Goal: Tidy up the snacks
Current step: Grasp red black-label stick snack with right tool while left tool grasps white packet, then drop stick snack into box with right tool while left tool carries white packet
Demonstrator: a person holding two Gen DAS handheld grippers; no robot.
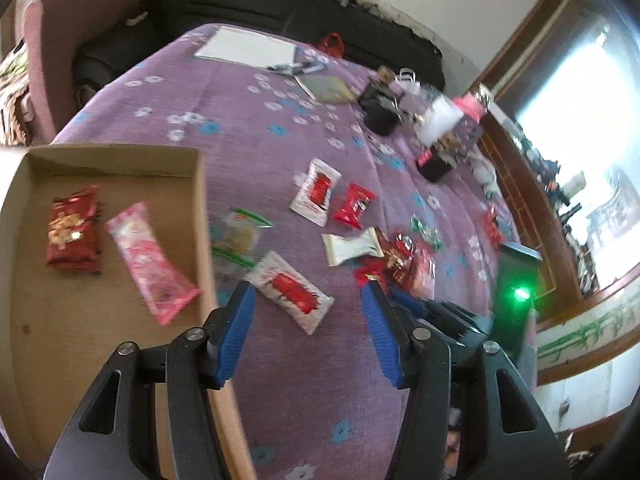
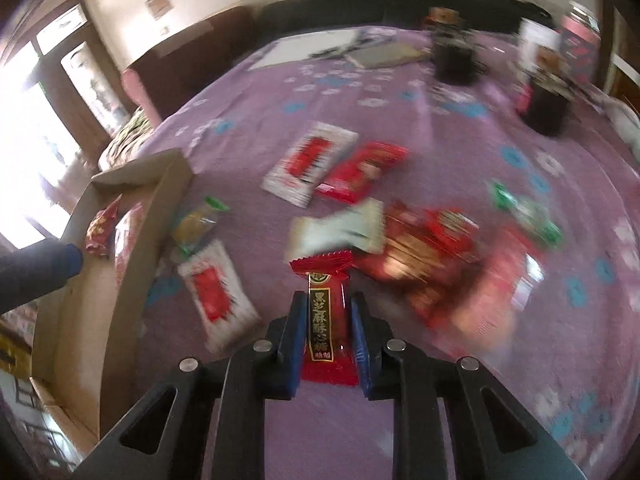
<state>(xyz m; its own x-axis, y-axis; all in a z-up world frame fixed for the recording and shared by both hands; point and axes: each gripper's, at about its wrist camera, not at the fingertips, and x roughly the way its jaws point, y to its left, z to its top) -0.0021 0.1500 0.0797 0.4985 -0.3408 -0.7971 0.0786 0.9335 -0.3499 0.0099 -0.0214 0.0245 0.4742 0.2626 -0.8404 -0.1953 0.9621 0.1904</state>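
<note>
At the far left, the shallow brown cardboard box [image 1: 120, 160] is sitting on the purple flowered tablecloth [image 1: 248, 120], apparently serving as the collecting place; a dark red gold-printed packet [image 1: 72, 232] and a long pink wrapper [image 1: 150, 258] are already lying inside it; the left gripper [image 1: 308, 292] is hovering with its blue-padded jaws wide apart and nothing between them, just beside the box's right wall, over a white sachet with a red panel [image 1: 290, 292]; further right, loose snacks are lying scattered on the cloth, awaiting sorting; the right gripper [image 2: 326, 300] is clamping a slim red candy bar with black lettering [image 2: 326, 312] by its long sides, lengthwise, probably so it carries flat toward the box.
</note>
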